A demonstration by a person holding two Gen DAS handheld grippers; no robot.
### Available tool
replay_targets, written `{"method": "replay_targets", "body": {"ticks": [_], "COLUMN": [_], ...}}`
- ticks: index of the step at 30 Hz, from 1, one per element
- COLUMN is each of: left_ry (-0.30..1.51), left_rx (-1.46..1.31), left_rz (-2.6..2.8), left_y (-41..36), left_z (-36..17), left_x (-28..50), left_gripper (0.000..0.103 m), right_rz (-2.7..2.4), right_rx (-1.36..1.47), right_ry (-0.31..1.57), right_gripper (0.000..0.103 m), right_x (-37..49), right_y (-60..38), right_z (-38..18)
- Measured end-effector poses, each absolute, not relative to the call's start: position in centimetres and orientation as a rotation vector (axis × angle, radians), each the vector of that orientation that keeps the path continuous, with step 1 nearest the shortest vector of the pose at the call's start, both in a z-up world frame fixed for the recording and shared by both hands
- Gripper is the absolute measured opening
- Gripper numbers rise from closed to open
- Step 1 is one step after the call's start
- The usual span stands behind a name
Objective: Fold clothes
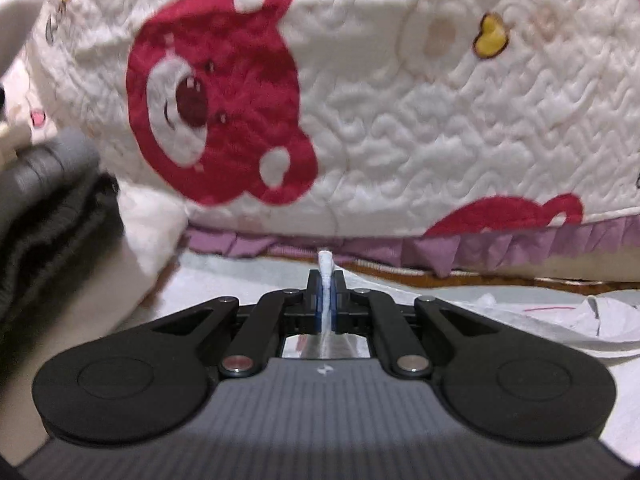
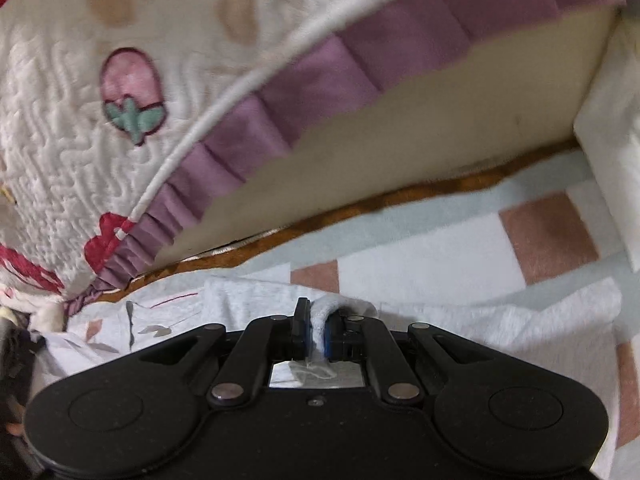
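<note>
Meanwhile, a stack of dark folded clothes [image 1: 44, 216] sat at the far left, beside the quilted bear-print cover [image 1: 360, 100] with its purple frill. The left gripper [image 1: 326, 280] was clamped tight on a thin edge of the white garment [image 1: 560, 320], which lay low over the checked mat [image 2: 540, 236]. The right gripper [image 2: 318, 320] pinched a thicker fold of it. The fold seemed underway, with flattening and stacking left.

Readable text: none in either view.
Left gripper [image 1: 326, 296] body: a small pale logo mark near its front edge, no letters legible.
Quilt [image 1: 440, 120]: bear and strawberry pictures only, no words.
</note>
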State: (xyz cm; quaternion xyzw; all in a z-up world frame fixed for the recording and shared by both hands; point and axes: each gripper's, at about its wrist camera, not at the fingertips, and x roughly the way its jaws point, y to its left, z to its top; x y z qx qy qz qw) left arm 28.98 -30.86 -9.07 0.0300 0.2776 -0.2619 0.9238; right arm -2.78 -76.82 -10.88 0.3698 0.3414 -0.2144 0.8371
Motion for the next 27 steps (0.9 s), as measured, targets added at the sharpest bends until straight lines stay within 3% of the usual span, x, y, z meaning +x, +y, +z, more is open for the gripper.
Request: {"method": "replay_targets", "body": {"ticks": [20, 27], "left_ry": [0.697, 0.718], "left_rx": [0.112, 0.109], "left_rz": [-0.514, -0.506], "left_y": [-32.2, -32.4], "left_z": [-11.9, -12.6], "left_x": [32.5, 33.0], "left_gripper": [0.003, 0.003], "right_rz": [-0.456, -0.441], "right_rx": [0.823, 0.87], "right_ry": [0.836, 0.771], "right_gripper": [0.008, 0.008], "right_x": [-0.2, -0.8], "right_y": [-78.0, -78.9], "right_z": [-14.6, -14.7]}}
